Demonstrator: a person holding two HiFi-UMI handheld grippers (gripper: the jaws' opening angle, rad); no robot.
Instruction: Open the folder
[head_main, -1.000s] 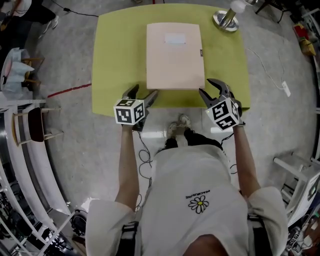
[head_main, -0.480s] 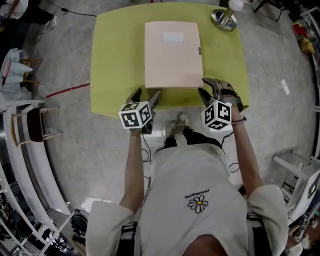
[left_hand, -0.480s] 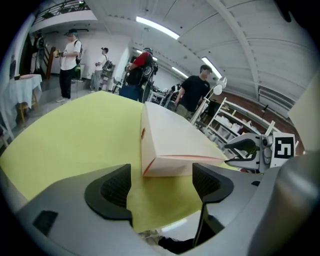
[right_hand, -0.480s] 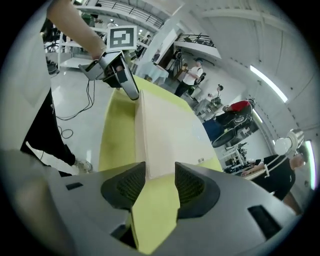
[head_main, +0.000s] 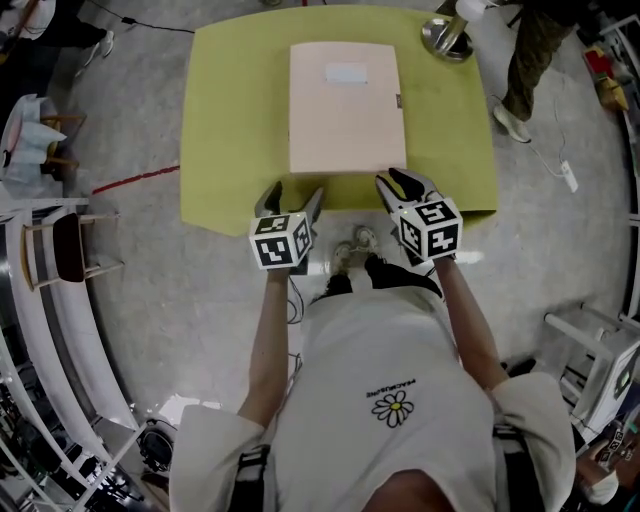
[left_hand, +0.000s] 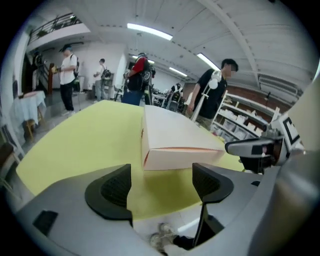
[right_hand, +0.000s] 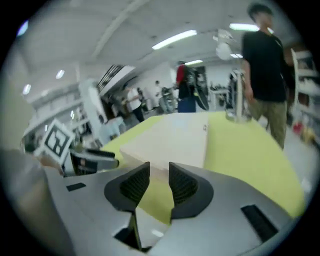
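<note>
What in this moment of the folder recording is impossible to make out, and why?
Print on the white label of the pale pink cardboard folder: too small in the head view.
Whether the right gripper's closing jaws have the folder's near edge between them: the right gripper view is blurred, and it is too small in the head view.
Silver metal lamp: cut off by the head view's top edge.

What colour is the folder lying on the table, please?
Pale pinkish beige; the folder shows best in the head view.
</note>
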